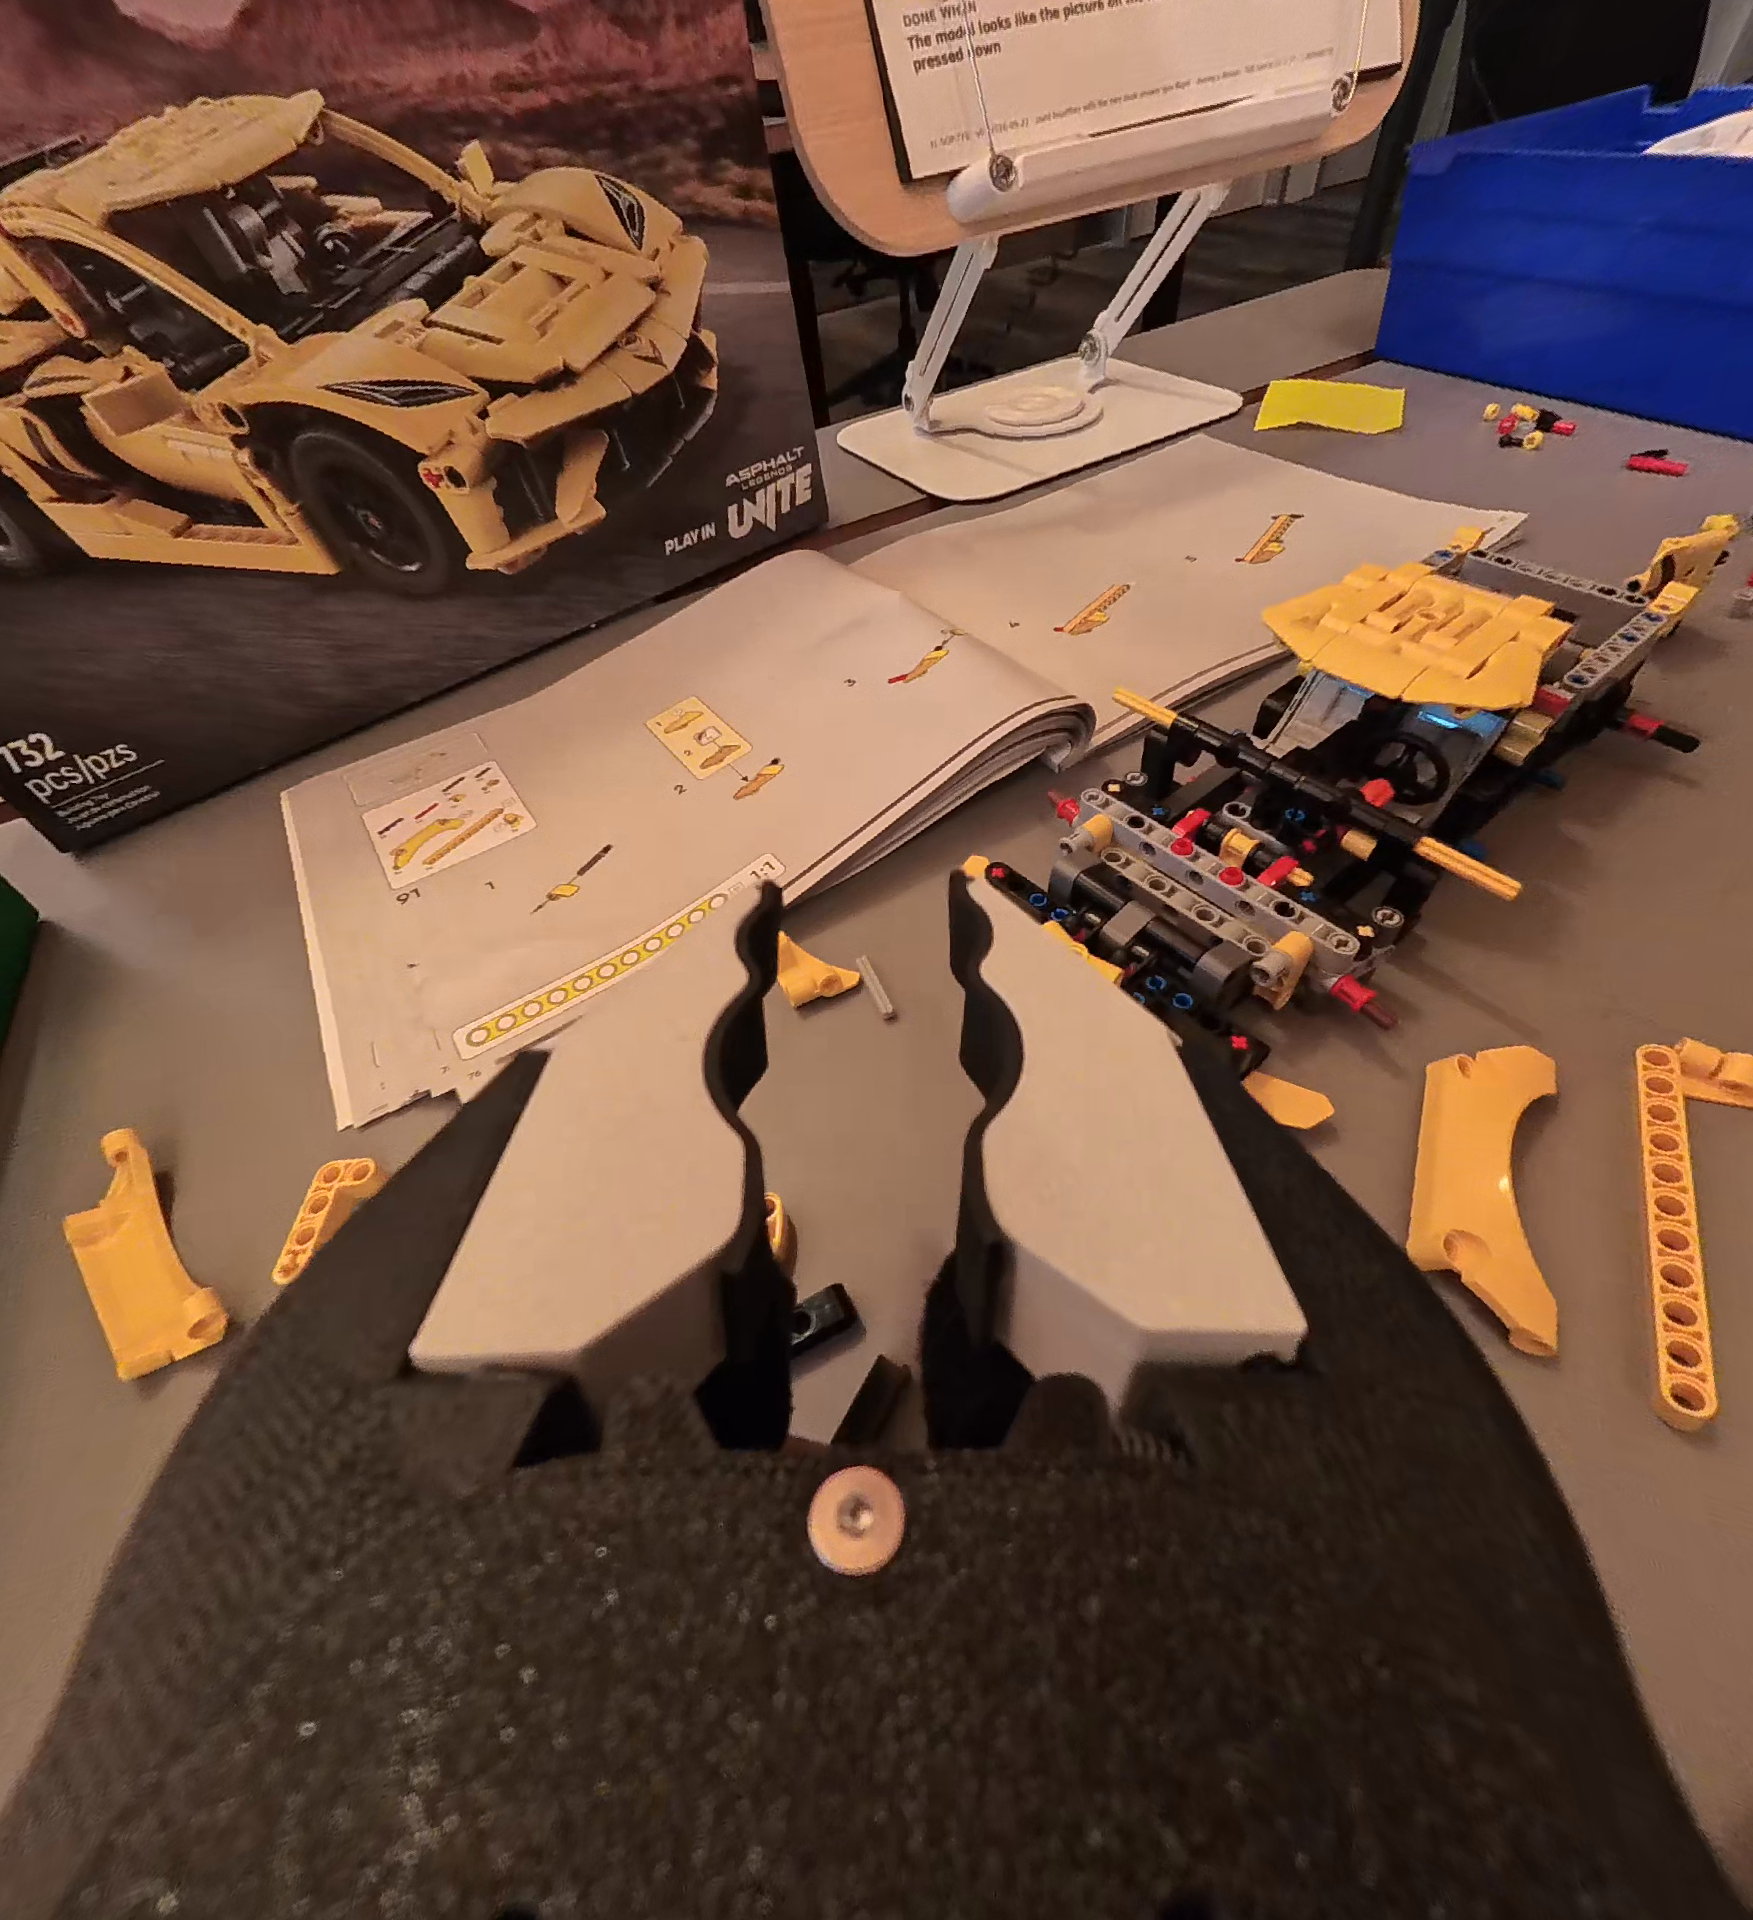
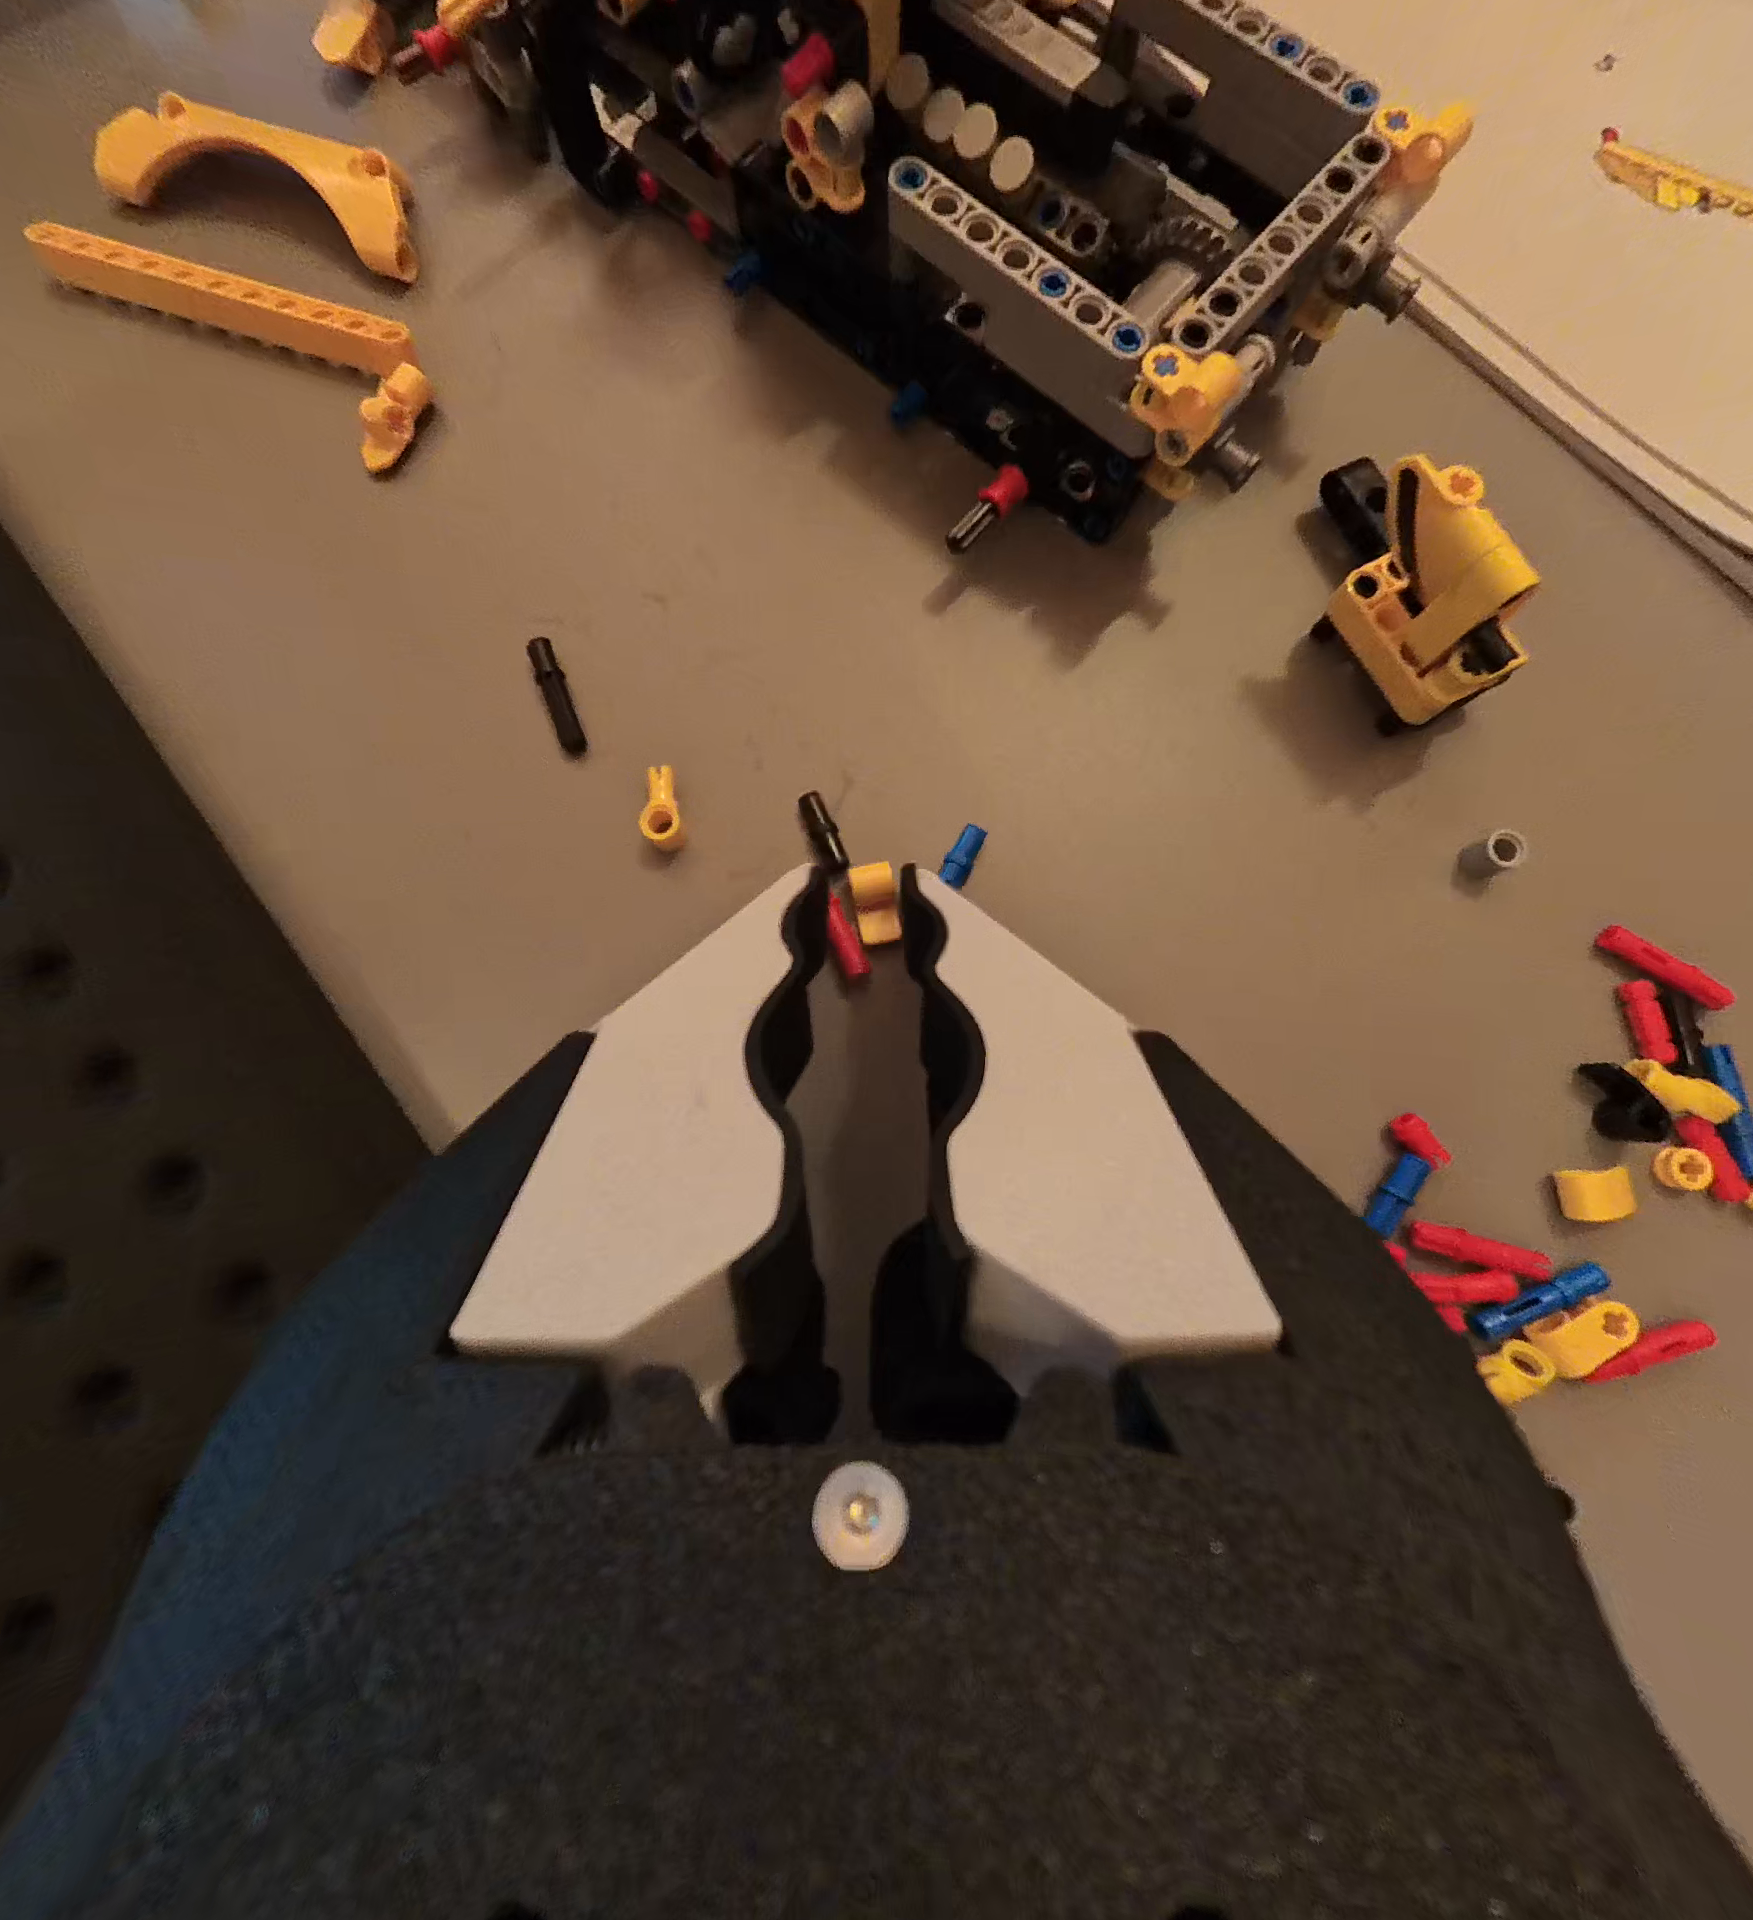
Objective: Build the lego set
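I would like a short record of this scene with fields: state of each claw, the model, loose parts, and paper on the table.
left claw: open, empty
right claw: open, around small yellow piece and red pin
model: half-built car chassis
loose parts: long yellow beam, yellow arch panel
paper: open instruction booklet

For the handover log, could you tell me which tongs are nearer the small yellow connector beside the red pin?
Right. The right tongs straddle the yellow connector; the left tongs hover open near the instruction booklet.
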